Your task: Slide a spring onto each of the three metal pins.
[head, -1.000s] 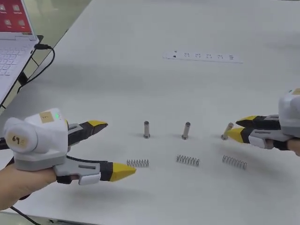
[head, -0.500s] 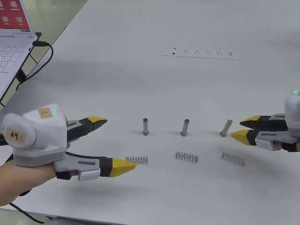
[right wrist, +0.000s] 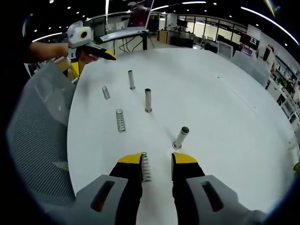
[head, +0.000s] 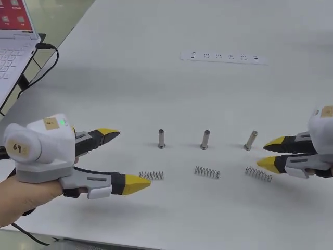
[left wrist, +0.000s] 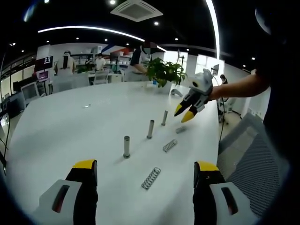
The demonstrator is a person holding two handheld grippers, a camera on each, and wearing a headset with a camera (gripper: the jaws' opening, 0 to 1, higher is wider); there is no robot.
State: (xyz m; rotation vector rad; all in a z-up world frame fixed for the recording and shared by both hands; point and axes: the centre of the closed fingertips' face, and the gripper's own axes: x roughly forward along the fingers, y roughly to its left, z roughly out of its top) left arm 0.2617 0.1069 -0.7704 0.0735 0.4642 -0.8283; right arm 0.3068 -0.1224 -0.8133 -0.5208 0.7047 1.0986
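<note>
My left gripper hovers with jaws spread wide, its near tip just beside the left spring. Three pins stand in a row on the white table, the right pin leaning; one spring lies flat in front of each pin, none threaded on. My right gripper, jaws parted and gripping nothing, points at the right spring, whose end lies just by one jaw tip

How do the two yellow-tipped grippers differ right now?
The left gripper gapes wide; the right gripper is open but much narrower. The left gripper has one tip beside the left spring; the right gripper has the right spring partly between its tips. Both are yellow-tipped and hold nothing.
</note>
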